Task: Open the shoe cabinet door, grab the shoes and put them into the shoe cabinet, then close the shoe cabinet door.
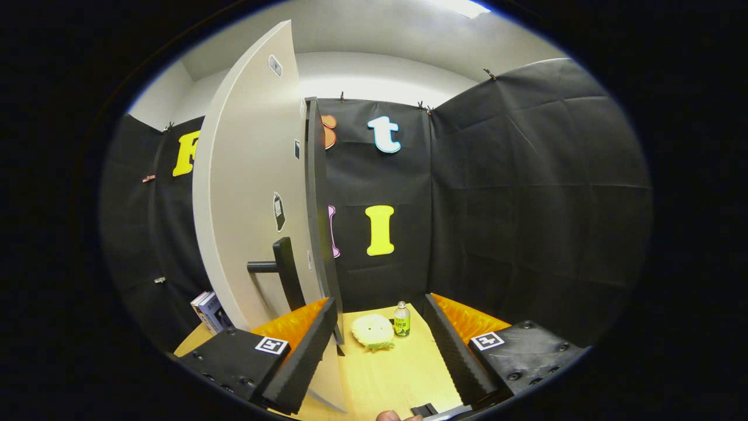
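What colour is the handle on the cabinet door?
Black handle, on the pale grey door; gripper view.

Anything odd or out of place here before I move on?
Nothing spilled or damaged. The cabinet door stands ajar just ahead of the open gripper. A bottle stands upright beside a pale plush toy on the table, both odd for a shoe task. Books sit behind the door.

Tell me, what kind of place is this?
Probably a small test booth, not a real home: black cloth walls surround a wooden table with a white cabinet door swung open. A small bottle stands beyond the open claw.
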`<action>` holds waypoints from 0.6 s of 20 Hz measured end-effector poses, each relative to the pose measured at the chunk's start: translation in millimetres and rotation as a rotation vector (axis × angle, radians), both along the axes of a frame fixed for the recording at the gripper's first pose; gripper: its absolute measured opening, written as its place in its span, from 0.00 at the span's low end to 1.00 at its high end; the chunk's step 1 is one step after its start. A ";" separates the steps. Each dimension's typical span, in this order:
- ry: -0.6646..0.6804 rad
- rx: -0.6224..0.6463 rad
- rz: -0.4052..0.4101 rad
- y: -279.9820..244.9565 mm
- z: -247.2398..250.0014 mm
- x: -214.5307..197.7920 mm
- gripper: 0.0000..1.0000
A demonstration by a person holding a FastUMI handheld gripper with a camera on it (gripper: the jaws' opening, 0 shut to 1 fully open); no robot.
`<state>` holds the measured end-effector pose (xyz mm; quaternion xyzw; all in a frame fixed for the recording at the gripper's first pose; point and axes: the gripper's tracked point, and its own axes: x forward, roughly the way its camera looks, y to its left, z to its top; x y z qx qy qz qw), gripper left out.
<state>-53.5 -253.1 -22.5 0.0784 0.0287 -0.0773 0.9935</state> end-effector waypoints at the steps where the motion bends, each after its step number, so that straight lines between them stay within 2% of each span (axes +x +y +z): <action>1: 0.004 -0.001 -0.007 3.0 -0.3 0.5 0.98; 6: 0.014 -0.004 -0.014 36.4 4.6 -6.9 0.97; 12: 0.009 0.007 0.086 118.4 8.9 -2.5 0.98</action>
